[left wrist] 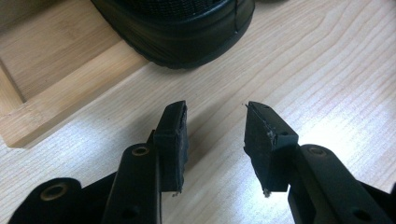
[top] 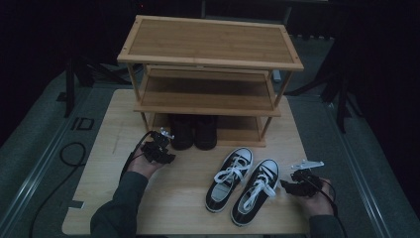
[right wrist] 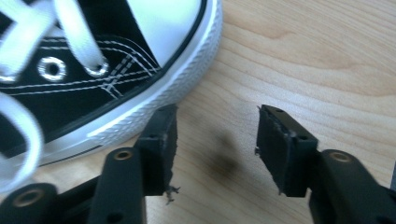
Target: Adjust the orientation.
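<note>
A dark room surrounds a pale wooden surface (top: pixel 114 198) carrying a three-tier bamboo shoe rack (top: pixel 208 49), which serves as the landmark here. A pair of black shoes (top: pixel 194 131) sits on the rack's lowest shelf, toes poking out toward the person. In front of the rack and to its right, two black-and-white sneakers (top: pixel 242 186) lie side by side on the surface, laces loose. The left tool (top: pixel 159 145) hovers just in front of the rack's bottom shelf, beside the left black shoe (left wrist: pixel 187 32); its jaws stand partly open with only bare wood between them. The right tool (top: pixel 301 182) waits just right of the right-hand sneaker (right wrist: pixel 93 70), well in front of the rack; its jaws are also partly apart and hold nothing, one pad close beside the white rubber sole without gripping it. The likely trouble lies with the sneaker: a pinch on the rounded sole edge alone could slip off, and the loose laces might snag or drag. Carried toward the rack, the sneaker could also knock its neighbour or catch on the shelf's front rail. The left tool could nudge the black shoe deeper or askew.
</note>
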Available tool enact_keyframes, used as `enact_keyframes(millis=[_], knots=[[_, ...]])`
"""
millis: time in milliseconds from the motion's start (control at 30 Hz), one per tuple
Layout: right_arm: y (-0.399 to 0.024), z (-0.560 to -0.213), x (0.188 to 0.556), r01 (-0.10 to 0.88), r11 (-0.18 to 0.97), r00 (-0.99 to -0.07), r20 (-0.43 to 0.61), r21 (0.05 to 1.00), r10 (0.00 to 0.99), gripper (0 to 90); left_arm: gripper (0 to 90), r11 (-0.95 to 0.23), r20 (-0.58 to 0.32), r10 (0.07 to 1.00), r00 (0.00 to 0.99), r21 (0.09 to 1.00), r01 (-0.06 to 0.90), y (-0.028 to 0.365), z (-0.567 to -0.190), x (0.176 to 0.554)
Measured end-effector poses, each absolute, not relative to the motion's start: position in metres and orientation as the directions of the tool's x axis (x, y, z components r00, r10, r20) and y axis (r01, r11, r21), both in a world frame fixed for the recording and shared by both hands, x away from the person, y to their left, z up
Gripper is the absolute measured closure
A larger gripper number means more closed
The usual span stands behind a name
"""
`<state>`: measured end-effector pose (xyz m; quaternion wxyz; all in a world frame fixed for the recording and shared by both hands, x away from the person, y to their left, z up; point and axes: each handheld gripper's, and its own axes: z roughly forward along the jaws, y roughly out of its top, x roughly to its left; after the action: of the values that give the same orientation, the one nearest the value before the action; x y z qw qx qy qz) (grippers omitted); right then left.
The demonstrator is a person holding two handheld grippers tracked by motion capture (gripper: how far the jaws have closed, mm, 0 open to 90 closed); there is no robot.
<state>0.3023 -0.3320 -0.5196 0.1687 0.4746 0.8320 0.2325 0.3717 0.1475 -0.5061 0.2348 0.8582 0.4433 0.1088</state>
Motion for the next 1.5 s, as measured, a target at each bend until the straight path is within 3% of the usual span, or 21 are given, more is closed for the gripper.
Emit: enact_keyframes(millis=[800, 1500], knots=[[-0.311, -0.476, 0.309, 0.642, 0.523, -0.608, -0.043, 0.561, 0.793, 89.2, 59.3, -0.496, -0.026, 0.809, 0.588, 0.507, 0.705, 0.149, -0.509, 0.369], [-0.261, -0.470, 0.328, 0.569, 0.623, -0.711, -0.060, 0.537, 0.701, 89.7, 59.3, -0.503, -0.026, 0.804, 0.595, 0.504, 0.702, 0.147, -0.509, 0.369]])
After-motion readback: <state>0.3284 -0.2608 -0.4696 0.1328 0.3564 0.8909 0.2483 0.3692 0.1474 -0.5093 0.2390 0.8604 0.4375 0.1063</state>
